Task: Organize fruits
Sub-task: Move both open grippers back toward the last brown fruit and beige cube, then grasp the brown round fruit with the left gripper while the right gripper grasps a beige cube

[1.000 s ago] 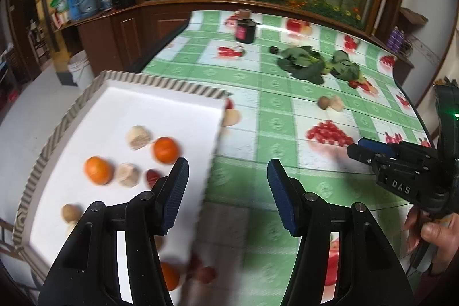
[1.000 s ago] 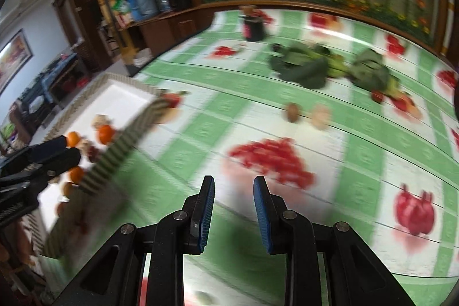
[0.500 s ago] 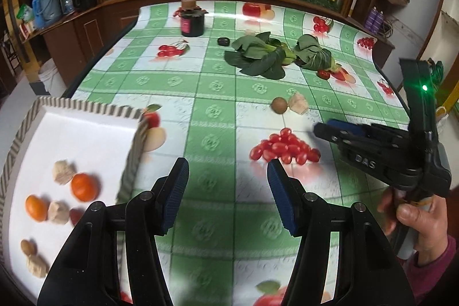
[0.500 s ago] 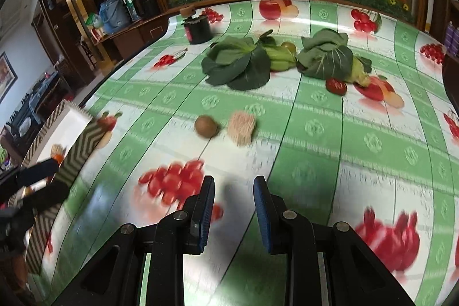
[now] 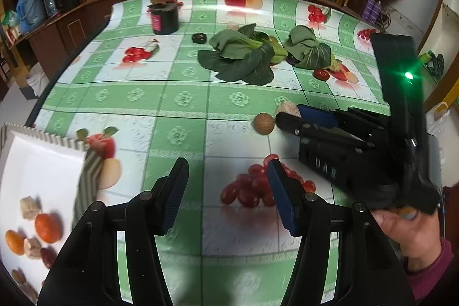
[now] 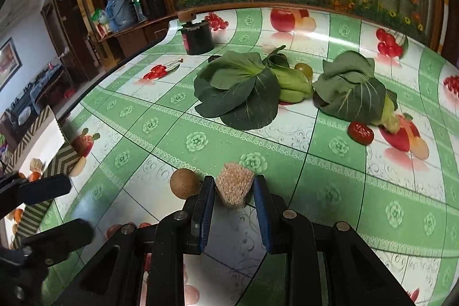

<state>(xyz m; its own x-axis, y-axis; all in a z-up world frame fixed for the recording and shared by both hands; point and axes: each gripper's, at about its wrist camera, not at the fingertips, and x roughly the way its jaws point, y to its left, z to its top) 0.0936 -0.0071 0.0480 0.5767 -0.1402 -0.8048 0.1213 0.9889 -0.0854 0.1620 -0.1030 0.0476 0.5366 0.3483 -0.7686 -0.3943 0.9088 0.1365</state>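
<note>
**A:** Start at the left. What's there?

**B:** The tray point(image 5: 43, 134), off to the left of the left gripper's fingers, with oranges and pale chunks already in it. The left gripper point(image 5: 226, 165) hangs over the bare cloth with its jaws spread and nothing between them. It is the nearer one to the tray and well apart from the loose fruit.

**A:** And further right?

**B:** A brown ball point(image 6: 183, 187) lies on the cloth just outside the right gripper's left finger, close enough that it may touch. Next is the chunk point(image 6: 234, 191), a beige wedge sitting right between the right gripper's point(image 6: 234, 180) fingertips, out at the tips and not deep in the jaws.

**A:** Is it gripped?

**B:** The jaws are drawn in narrow around it and the left pad lies against its side. I'd call it clamped, though a sliver of shadow on the right side leaves me unsure how firm the hold is. It rests on the cloth.

**A:** How does it lie?

**B:** Lengthwise along the fingers, broad faces toward the pads, so the squeeze goes across its short side. The tray is far to the left of these fingers, so the carry will have to go that way, past the ball.

**A:** Anything beyond?

**B:** A red date point(image 6: 360, 132), ahead and to the right, by the greens point(image 6: 238, 91).
</note>
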